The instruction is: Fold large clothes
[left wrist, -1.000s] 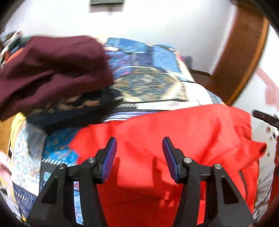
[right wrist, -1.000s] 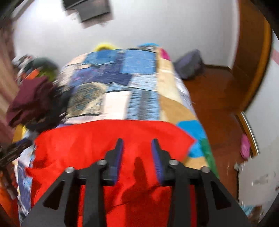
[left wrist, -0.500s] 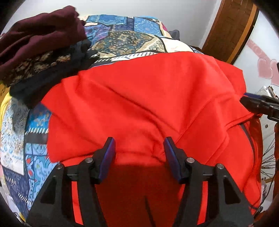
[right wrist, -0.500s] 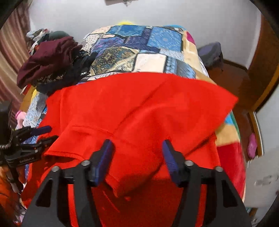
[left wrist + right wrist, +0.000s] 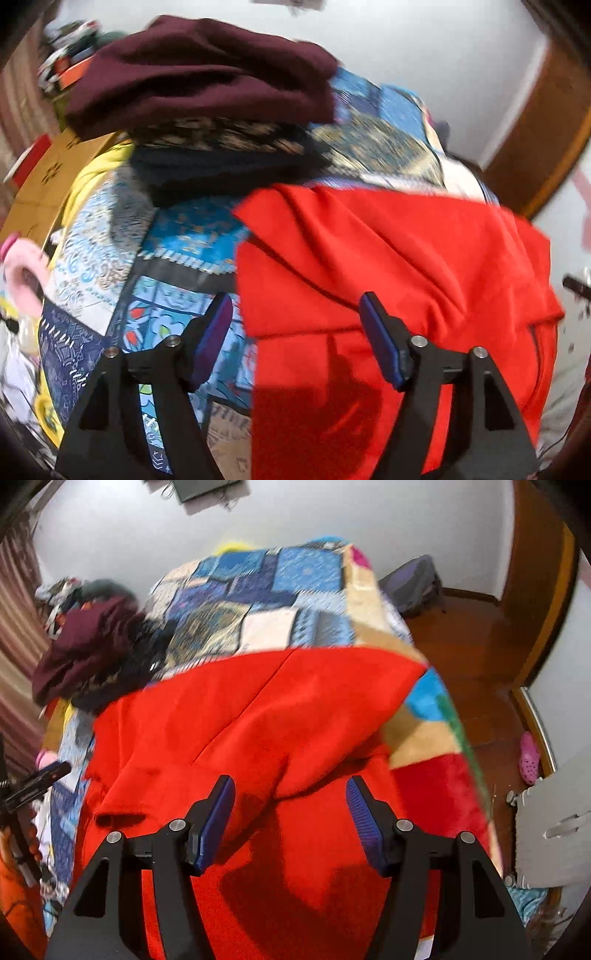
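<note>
A large red garment [image 5: 388, 266] lies spread and folded over on the patchwork bedspread [image 5: 184, 236]; it also shows in the right wrist view [image 5: 258, 716]. My left gripper [image 5: 295, 314] is open and empty above the garment's left edge. My right gripper [image 5: 290, 794] is open and empty above the garment's near middle. The left gripper's tip [image 5: 44, 775] shows at the left edge of the right wrist view.
A pile of maroon and dark clothes [image 5: 199, 92] sits on the bed at the far left, also seen in the right wrist view [image 5: 85, 646]. A wooden door [image 5: 535, 590] and bare wooden floor [image 5: 469, 646] lie to the right. A pink slipper [image 5: 528, 757] is on the floor.
Both grippers have pulled back and up from the red garment, still open. The left wrist view has swung left toward the garment's left edge and the clothes pile.
</note>
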A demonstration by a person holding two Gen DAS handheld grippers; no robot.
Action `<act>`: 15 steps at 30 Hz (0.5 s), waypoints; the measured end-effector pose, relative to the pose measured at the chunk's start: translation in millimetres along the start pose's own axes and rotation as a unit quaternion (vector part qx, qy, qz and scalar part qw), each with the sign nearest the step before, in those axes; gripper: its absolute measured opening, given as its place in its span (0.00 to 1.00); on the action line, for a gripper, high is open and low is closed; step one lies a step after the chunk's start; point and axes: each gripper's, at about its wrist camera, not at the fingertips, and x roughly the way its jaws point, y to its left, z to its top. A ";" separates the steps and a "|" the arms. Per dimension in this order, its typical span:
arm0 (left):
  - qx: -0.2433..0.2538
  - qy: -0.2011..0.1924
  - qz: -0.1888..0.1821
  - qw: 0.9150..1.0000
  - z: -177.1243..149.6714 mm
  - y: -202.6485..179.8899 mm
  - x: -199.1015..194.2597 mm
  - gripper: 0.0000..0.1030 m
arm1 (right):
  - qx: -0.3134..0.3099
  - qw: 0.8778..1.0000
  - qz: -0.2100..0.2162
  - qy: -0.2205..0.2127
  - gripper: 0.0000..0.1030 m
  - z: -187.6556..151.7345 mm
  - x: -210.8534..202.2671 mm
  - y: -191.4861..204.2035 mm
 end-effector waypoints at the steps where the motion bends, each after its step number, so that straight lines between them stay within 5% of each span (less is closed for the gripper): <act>1: -0.013 -0.003 0.000 1.000 2.8 5.6 0.7 0.71 | 0.010 1.000 -0.002 -0.006 0.57 3.6 -1.3 -5.6; 7: -0.104 0.013 -0.032 0.994 6.7 37.4 24.1 0.72 | 0.081 0.997 0.011 0.004 0.57 11.3 15.9 -39.1; 15: -0.174 0.077 -0.125 0.974 -3.8 50.3 84.3 0.72 | 0.187 0.979 0.054 0.060 0.58 13.6 67.1 -77.2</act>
